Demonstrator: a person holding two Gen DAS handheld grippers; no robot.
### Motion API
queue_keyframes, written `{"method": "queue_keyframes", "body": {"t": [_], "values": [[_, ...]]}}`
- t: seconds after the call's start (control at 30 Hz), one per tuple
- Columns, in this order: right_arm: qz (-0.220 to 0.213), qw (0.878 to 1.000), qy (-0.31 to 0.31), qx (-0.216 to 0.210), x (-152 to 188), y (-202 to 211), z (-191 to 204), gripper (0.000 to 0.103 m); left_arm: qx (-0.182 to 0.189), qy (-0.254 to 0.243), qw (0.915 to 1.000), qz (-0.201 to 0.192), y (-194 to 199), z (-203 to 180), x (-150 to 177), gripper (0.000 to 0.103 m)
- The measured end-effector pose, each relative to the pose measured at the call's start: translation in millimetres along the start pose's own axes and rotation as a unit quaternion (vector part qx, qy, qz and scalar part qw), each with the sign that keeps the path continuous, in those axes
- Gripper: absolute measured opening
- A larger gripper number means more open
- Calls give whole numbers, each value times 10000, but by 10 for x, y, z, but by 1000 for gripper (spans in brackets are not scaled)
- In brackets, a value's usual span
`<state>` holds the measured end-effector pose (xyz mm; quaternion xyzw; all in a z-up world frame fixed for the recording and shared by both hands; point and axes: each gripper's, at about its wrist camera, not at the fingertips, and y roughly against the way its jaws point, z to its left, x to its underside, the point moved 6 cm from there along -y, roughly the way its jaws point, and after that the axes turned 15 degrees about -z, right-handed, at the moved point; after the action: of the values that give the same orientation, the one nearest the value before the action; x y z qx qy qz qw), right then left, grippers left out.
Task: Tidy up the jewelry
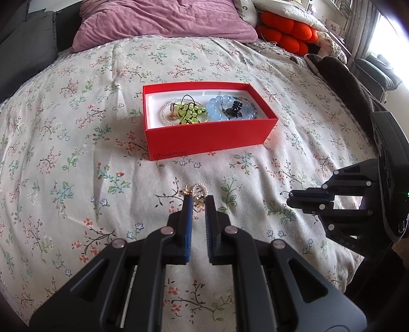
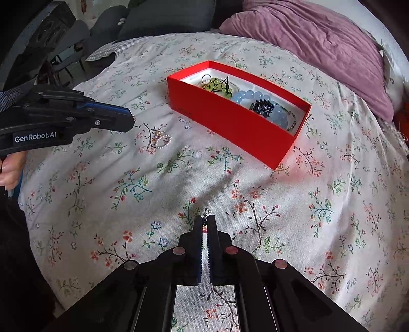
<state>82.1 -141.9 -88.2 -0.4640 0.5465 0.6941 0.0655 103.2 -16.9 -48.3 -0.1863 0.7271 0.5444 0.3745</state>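
A red box (image 1: 212, 139) (image 2: 237, 127) stands on the floral bedspread, holding a green bead bracelet (image 1: 191, 112), a blue bead bracelet (image 1: 217, 106) (image 2: 245, 97), a black piece (image 1: 234, 108) (image 2: 263, 107) and a pearl ring with gold earrings (image 1: 171, 113). A pearl hoop earring with gold parts (image 1: 199, 192) (image 2: 162, 140) lies on the bedspread. My left gripper (image 1: 199, 201) (image 2: 133, 117) is open just over it. My right gripper (image 2: 205, 221) (image 1: 288, 198) is shut on a small dark beaded earring (image 2: 206, 217).
A purple pillow (image 1: 163, 23) (image 2: 319, 46) lies at the head of the bed. An orange cushion (image 1: 286, 30) and a dark blanket (image 1: 340, 76) lie at the right side. A grey sofa (image 1: 23, 51) stands to the left.
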Motion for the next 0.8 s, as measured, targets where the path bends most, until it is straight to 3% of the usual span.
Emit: {"method": "queue_keyframes", "body": {"t": [0.47, 0.8], "values": [[-647, 9973, -217, 261, -550, 157, -138, 3, -80, 326, 9988, -346, -36, 10, -381, 11], [-948, 9905, -877, 482, -985, 30, -459, 3, -355, 662, 9953, -618, -283, 66, -747, 11]]}}
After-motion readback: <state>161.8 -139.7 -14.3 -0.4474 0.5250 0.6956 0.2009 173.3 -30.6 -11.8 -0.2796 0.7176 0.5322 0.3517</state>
